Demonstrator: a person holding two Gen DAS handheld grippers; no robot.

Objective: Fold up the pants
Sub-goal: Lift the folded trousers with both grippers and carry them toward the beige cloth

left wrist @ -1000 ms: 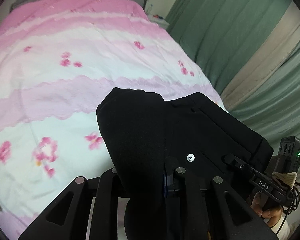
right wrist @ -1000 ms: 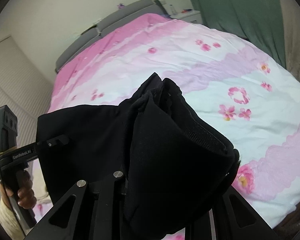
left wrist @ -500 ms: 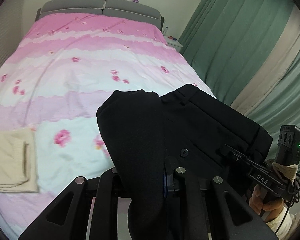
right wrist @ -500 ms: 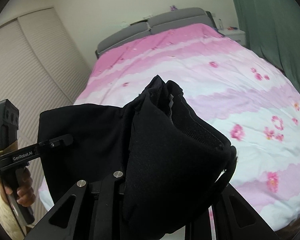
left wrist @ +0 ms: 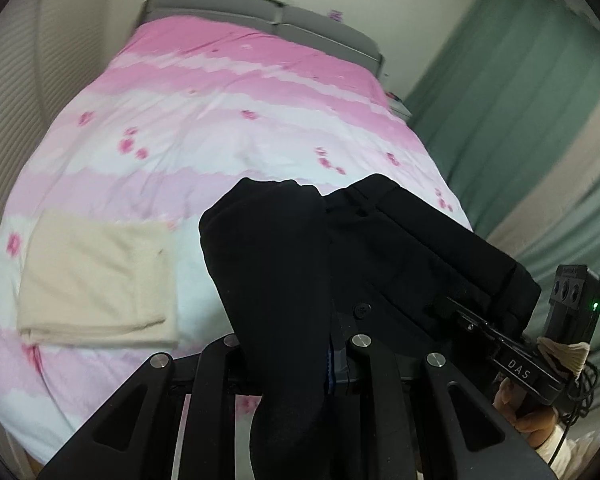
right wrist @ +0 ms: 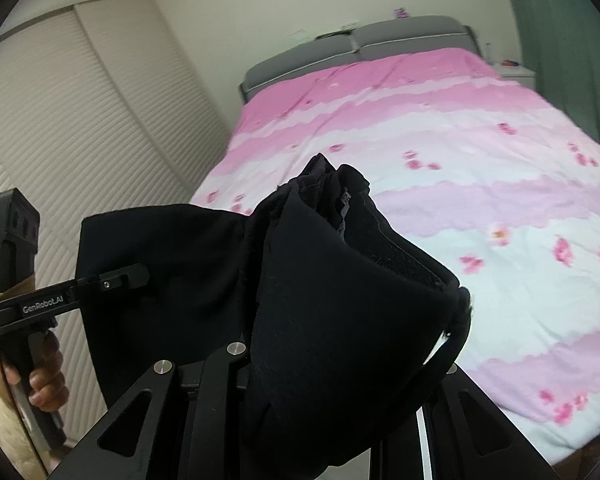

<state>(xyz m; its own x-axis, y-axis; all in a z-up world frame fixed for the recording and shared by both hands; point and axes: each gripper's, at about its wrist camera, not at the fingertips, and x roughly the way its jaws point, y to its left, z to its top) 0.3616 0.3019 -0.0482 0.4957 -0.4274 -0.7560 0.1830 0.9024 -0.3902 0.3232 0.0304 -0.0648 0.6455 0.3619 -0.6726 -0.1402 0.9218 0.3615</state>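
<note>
Left wrist view: black pants [left wrist: 284,264] stretch between left claw [left wrist: 328,360] and right claw [left wrist: 456,312], both clamped on them, above the bed [left wrist: 220,120], cream towel [left wrist: 96,276] at left.

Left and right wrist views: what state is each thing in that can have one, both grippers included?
Black fabric pants: bunched, held up off the bed between both grippers.
Left gripper: shut on the pants.
Right gripper: shut on the pants.
Cream folded cloth: folded flat, lying on the bed.
Pink floral bedspread: spread over the bed, lightly wrinkled.
Green curtain: drawn.
White slatted closet door: closed.
</note>
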